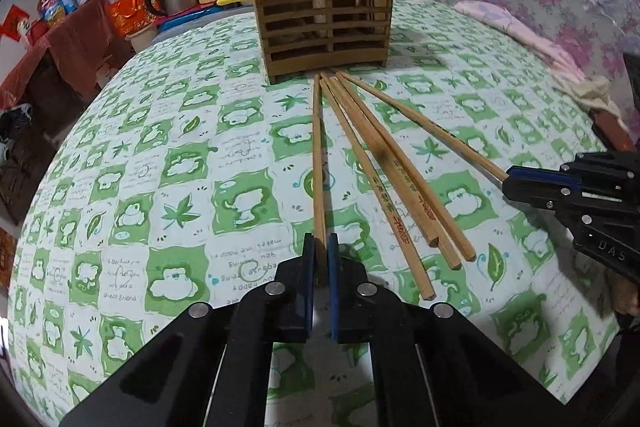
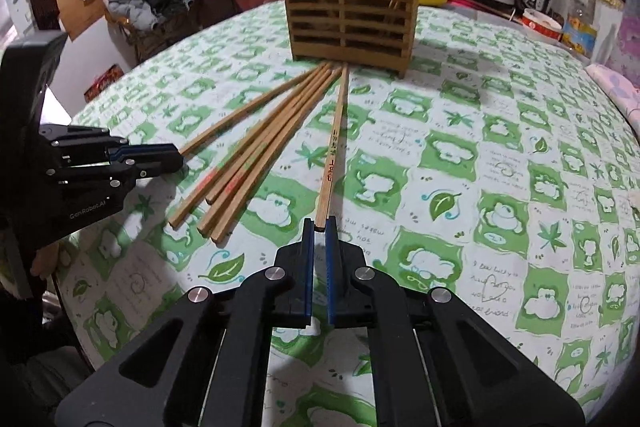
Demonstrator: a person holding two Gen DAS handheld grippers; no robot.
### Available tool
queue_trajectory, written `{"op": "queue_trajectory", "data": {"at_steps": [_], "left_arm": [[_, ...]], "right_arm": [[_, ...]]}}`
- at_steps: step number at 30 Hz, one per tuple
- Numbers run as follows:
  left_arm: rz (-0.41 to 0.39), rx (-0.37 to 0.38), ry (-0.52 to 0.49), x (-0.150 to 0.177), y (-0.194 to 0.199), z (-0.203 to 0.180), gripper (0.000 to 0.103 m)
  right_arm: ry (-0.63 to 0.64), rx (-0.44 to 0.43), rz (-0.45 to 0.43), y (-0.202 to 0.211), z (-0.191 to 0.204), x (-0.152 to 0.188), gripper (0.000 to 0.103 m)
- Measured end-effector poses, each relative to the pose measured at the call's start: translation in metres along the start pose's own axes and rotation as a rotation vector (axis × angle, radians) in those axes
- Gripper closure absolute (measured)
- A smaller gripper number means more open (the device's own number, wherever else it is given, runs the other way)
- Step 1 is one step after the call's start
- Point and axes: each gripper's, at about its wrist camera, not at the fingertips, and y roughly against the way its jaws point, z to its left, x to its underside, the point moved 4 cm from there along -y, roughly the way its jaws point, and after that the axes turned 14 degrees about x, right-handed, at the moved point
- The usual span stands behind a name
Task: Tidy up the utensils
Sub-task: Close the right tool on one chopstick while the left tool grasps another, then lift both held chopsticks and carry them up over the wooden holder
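Since each gripper has pinched only the near tip of one chopstick, the best thing is to lift slowly and keep the sticks from swinging before dropping them into the wooden holder (image 1: 326, 13) at the far side of the table (image 1: 168, 163). The left gripper (image 1: 320, 247) pinches the leftmost chopstick (image 1: 317, 155), and the right gripper (image 2: 319, 227) pinches the rightmost chopstick (image 2: 334, 151); both point slanting down at the green cloth. Four more chopsticks (image 1: 384, 163) lie loose between them, fanned out with their far tips near the foot of the holder.
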Motion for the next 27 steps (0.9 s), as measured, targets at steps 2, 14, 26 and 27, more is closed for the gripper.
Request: {"op": "queue_trajectory", "data": {"at_steps": [2,14,26,27], "left_arm": [[-0.015,0.024,0.022,-0.003,0.006,0.001,0.096],[-0.189,0.014,0.013,-0.065,0.076,-0.017,0.096],[-0.073,0.037,-0.026,-0.051,0.044,-0.029,0.071],[-0.043,0.036,-0.018,-0.042,0.035,-0.026,0.071]], "right_arm": [[-0.014,0.013,-0.028,0.005,-0.003,-0.002,0.097],[-0.134,0.006,-0.214,0.067,-0.036,-0.059,0.097],[-0.173,-0.013,-0.304,0.095,-0.044,-0.09,0.097],[-0.175,-0.014,-0.304,0.095,-0.044,-0.09,0.097]]}}
